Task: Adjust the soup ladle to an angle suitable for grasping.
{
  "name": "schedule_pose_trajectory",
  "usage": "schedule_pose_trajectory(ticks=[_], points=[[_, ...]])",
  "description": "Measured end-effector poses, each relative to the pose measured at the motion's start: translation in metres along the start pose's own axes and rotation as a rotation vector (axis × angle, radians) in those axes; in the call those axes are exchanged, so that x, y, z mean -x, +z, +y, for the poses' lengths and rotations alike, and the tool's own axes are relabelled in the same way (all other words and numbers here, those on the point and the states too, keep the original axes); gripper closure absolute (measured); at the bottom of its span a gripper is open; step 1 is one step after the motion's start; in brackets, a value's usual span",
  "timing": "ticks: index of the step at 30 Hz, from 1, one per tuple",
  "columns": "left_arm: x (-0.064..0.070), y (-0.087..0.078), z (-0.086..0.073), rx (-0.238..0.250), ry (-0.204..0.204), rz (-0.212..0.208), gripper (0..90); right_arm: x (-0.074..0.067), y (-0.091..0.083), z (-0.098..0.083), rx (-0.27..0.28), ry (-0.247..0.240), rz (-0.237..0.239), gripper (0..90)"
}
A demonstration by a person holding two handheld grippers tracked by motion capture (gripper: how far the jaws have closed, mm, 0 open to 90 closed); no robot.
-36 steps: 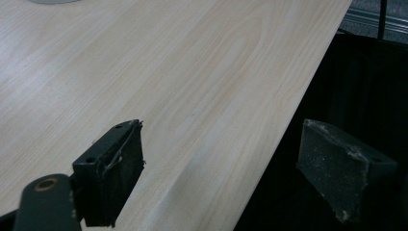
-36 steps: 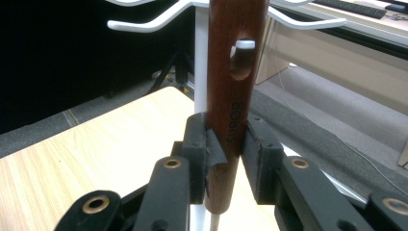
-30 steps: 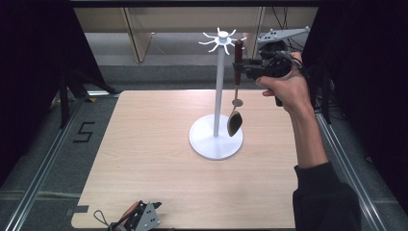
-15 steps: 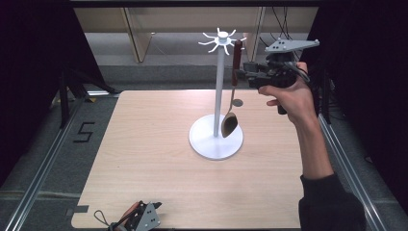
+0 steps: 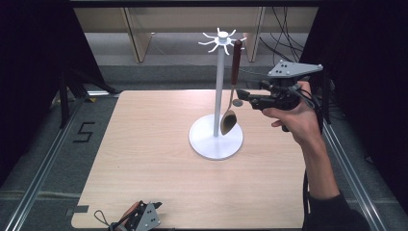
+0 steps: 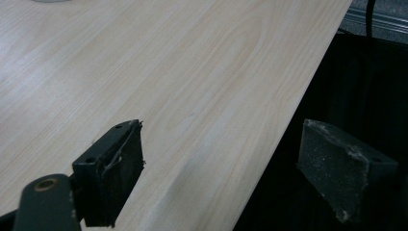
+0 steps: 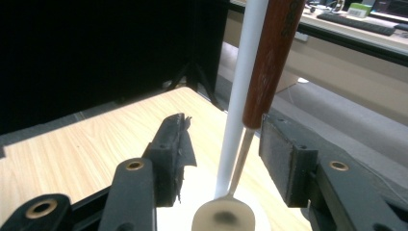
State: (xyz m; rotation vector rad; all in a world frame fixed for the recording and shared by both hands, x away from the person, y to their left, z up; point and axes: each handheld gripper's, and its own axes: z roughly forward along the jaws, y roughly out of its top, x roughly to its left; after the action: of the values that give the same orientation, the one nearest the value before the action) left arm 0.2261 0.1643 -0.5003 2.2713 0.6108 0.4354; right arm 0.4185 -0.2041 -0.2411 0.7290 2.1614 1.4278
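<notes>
On the pale wooden bench [image 5: 144, 159], a light, stiff wooden-handled metal spoon [image 5: 233, 91] hangs from a white stand [image 5: 217, 139] near the far-right edge; right gripper [image 7: 226, 149], fingers just opening, brackets its slim neck. Left gripper [image 6: 231, 168] gapes empty.

The long spoon [image 7: 260, 96] pairs a glossy reddish-brown wooden handle with a shiny metal bowl; the white stand [image 5: 219, 91] looks smooth, the pale wood-grain tabletop [image 5: 144, 159] matt.

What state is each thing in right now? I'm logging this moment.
Spoon: hanging by its wooden handle from the stand's top hooks, bowl down near the base.
Stand: upright on the table.
Right gripper: open, jaws just opened, either side of the spoon's stem without pressing it.
Left gripper: open, nothing between the jaws, at the table's edge.
</notes>
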Motion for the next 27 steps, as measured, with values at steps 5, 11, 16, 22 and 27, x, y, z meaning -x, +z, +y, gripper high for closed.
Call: schedule_pose_trajectory(ticks=[5,11,16,22,27], points=[[0.000,0.000,0.000,0.000,-0.004,-0.007,15.1,-0.002,-0.006,-0.011,0.001,-0.001,-0.017,52.0],[-0.001,-0.001,0.000,-0.009,0.008,0.008,15.2,-0.006,-0.012,-0.025,0.015,0.001,-0.013,52.0],[-0.001,-0.001,0.001,-0.014,0.017,0.012,15.2,-0.008,-0.015,-0.037,0.029,-0.011,0.004,52.0],[-0.001,-0.001,0.001,-0.024,0.019,0.002,15.2,-0.013,-0.015,-0.048,0.033,-0.014,0.011,51.7],[-0.001,-0.001,0.000,-0.014,0.016,0.010,15.1,-0.017,-0.014,-0.057,0.035,0.014,0.024,50.6]])
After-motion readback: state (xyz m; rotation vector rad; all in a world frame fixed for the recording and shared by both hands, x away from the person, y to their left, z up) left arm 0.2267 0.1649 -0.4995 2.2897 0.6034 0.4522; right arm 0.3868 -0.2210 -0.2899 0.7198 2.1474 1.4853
